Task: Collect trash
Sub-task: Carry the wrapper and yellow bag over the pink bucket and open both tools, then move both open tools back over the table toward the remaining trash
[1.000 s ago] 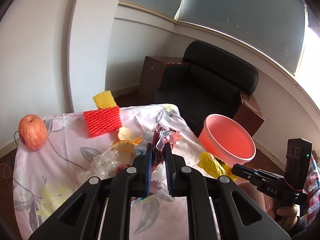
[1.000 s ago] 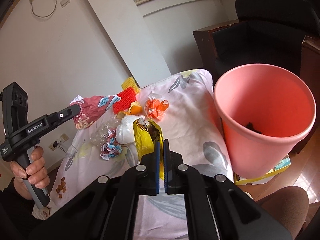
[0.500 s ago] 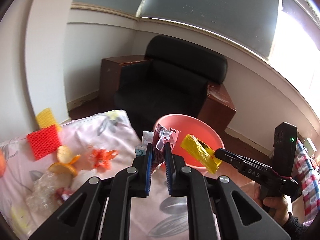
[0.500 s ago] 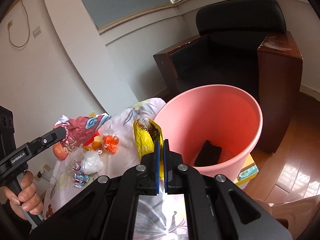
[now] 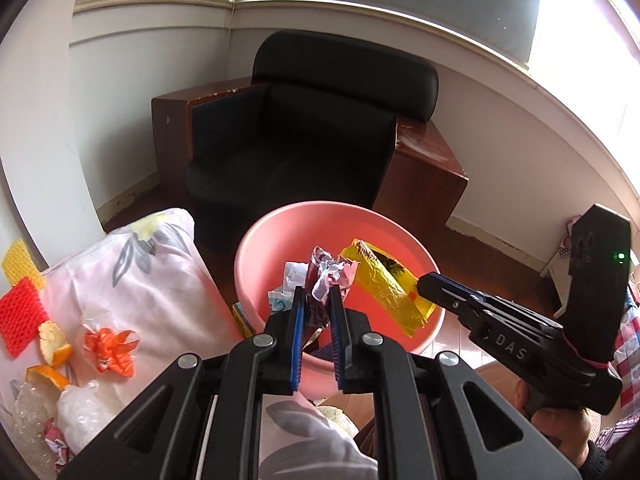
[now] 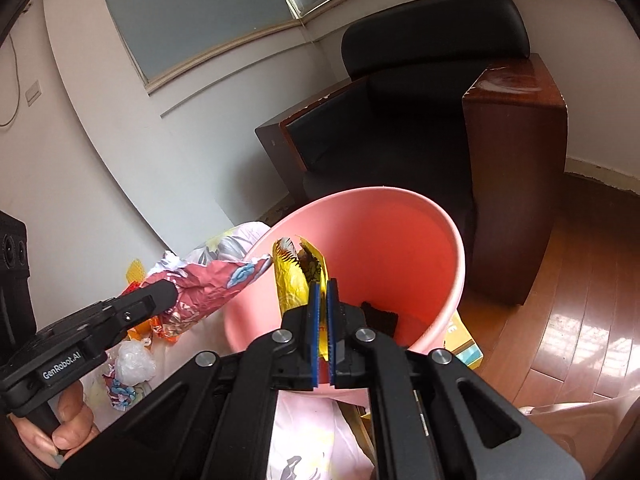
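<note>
Left wrist view: the left gripper (image 5: 316, 300) is closed on a crumpled red wrapper (image 5: 325, 276), held over the open mouth of the pink bin (image 5: 256, 248). The right gripper (image 5: 420, 286) enters from the right, clamping a yellow wrapper (image 5: 384, 288) above the same bin. Orange peel (image 5: 54, 346), an orange wrapper (image 5: 108, 346) and red foam netting (image 5: 18, 320) lie on the floral cloth (image 5: 140, 280) beside the bin.

Right wrist view: the right gripper (image 6: 323, 292), jaws pressed together, pinches the yellow wrapper (image 6: 296, 276) just inside the bin rim (image 6: 456, 248). The left gripper (image 6: 170, 290) holds the red wrapper (image 6: 212, 284) at the rim's left edge. A dark item (image 6: 380, 316) lies on the bin floor.
</note>
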`<act>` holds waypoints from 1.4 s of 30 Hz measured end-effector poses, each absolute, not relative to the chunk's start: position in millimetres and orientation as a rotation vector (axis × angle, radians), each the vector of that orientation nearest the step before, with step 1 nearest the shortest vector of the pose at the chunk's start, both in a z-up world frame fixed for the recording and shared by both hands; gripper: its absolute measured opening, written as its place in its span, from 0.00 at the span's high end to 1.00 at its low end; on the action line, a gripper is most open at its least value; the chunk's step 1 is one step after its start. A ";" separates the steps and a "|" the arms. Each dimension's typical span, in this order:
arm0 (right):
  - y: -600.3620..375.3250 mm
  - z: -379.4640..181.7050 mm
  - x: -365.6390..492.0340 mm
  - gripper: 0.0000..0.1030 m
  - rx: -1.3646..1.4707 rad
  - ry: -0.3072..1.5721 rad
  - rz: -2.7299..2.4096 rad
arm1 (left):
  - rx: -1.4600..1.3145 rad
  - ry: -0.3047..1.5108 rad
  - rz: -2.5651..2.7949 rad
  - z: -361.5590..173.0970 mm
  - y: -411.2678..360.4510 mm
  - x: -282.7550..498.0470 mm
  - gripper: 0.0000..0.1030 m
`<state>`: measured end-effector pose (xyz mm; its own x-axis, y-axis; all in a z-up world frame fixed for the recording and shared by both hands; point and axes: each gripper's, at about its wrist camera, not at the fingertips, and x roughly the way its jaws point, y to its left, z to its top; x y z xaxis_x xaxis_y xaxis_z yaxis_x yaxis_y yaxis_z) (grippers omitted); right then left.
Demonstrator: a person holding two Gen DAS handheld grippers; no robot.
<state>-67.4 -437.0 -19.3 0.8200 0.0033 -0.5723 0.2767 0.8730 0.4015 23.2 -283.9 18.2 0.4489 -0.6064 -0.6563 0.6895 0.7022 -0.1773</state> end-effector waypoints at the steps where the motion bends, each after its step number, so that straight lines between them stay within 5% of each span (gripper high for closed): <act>1: -438.8 -19.6 -65.7 0.96 0.493 0.596 -0.155 | 0.126 0.767 -0.802 15.2 -288.7 25.6 0.89; 17: -441.1 -23.2 -54.7 0.96 0.488 0.603 -0.177 | 0.145 0.812 -0.773 -1.9 -308.9 40.7 0.86; 24: -443.1 -23.7 -53.8 0.96 0.502 0.608 -0.203 | 0.110 0.829 -0.740 -2.9 -300.5 44.4 0.67; 30: -445.5 -24.3 -55.7 0.75 0.543 0.597 -0.197 | 0.102 0.826 -0.732 -1.2 -294.4 43.4 0.61; 42: -432.9 -21.3 -61.7 0.74 0.547 0.603 -0.162 | 0.101 0.807 -0.707 6.5 -269.6 31.6 0.55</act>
